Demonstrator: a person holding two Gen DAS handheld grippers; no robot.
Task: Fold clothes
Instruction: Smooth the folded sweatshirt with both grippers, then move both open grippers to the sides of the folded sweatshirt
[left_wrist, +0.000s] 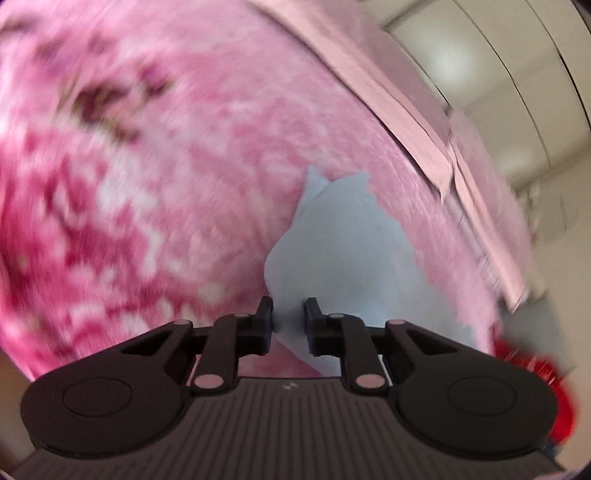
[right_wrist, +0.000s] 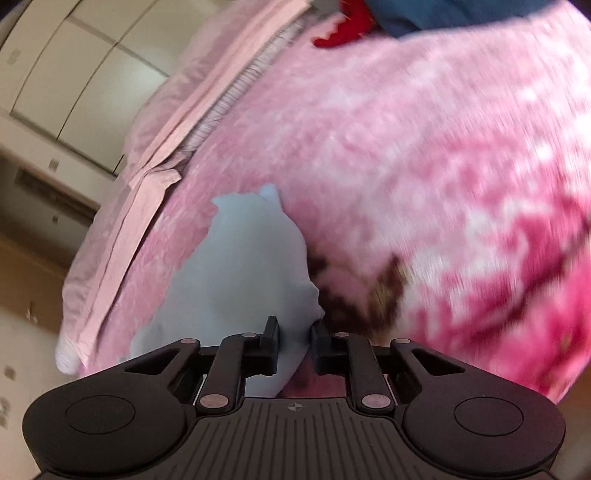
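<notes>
Fabric first: the pale blue garment (left_wrist: 343, 251) runs straight out ahead of both my hands, draped down toward the pink floral blanket (left_wrist: 155, 177) on the bed. My left gripper (left_wrist: 288, 317) has its fingers pinched on one bit of the blue edge, and my right gripper (right_wrist: 293, 339) is clamped on another bit, so neither hand is nearer, they've both got it. Long axis looks to lie away from me, toward the pillows (right_wrist: 177, 122), though it's all pretty blurry. Red and dark blue clothes (right_wrist: 406, 14) sit well off to the side. I reckon the fold has to go forward along that line.
</notes>
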